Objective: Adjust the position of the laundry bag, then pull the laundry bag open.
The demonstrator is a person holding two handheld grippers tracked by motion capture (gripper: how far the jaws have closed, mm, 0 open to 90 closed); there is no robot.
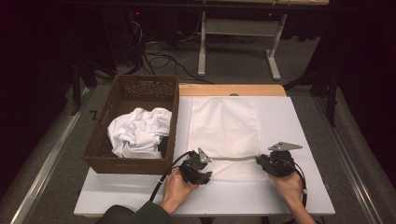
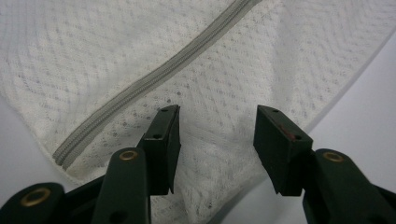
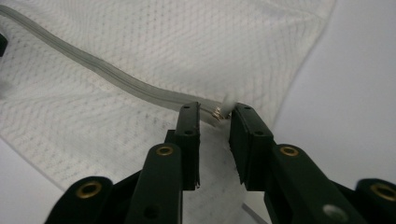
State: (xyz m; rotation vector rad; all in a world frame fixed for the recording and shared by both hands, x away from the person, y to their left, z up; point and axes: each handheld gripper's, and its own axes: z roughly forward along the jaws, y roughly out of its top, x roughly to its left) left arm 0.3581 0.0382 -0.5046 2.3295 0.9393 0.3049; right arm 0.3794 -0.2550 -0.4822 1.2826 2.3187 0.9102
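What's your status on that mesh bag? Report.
Left tongs open over mesh bag corner. Right tongs nearly closed around zipper pull. Zipper shut. Nothing in the way.

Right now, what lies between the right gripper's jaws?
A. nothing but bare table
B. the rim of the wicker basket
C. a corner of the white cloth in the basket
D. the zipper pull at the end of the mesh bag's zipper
D: in the right gripper view, the small metal zipper pull at the end of the grey zipper on the white mesh bag sits between the right gripper jaws, which stand slightly apart.
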